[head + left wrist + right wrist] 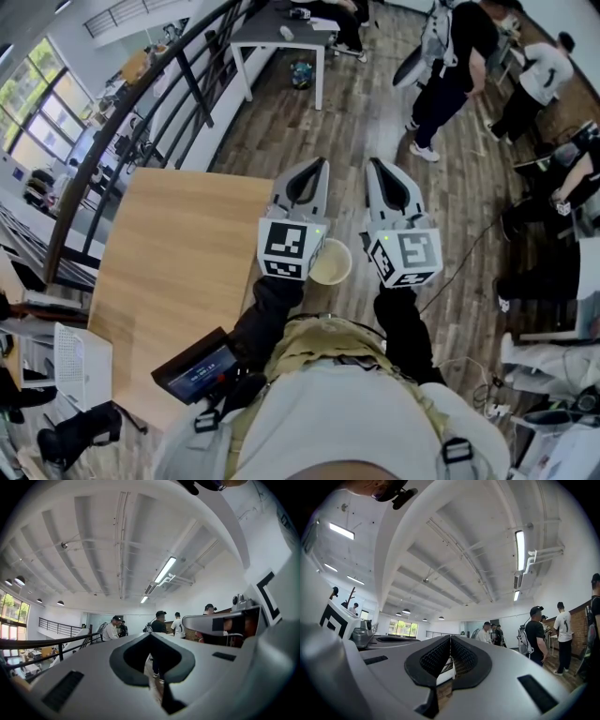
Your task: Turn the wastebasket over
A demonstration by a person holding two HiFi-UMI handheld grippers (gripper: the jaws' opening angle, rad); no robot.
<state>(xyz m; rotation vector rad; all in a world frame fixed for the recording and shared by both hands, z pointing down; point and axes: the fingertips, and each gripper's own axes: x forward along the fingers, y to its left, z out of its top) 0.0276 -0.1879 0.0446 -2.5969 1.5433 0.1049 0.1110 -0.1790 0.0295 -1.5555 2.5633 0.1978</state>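
In the head view a small round cream container (330, 262), open side up, shows low down between the two marker cubes; it looks like the wastebasket, and the left cube hides part of it. My left gripper (320, 162) and right gripper (372, 161) are held side by side above it, pointing forward over the wooden floor. Neither touches the container. In the left gripper view my left gripper (151, 634) has its tips meeting with nothing between them. My right gripper (450, 637) is likewise shut and empty. Both gripper views look out at ceiling and room, not at the container.
A wooden table (178, 272) lies to the left, its right edge beside the left gripper. A dark railing (141, 112) runs behind it. Several people stand at the back right (450, 66) near a white table (281, 37). Cables lie on the floor at the right (469, 253).
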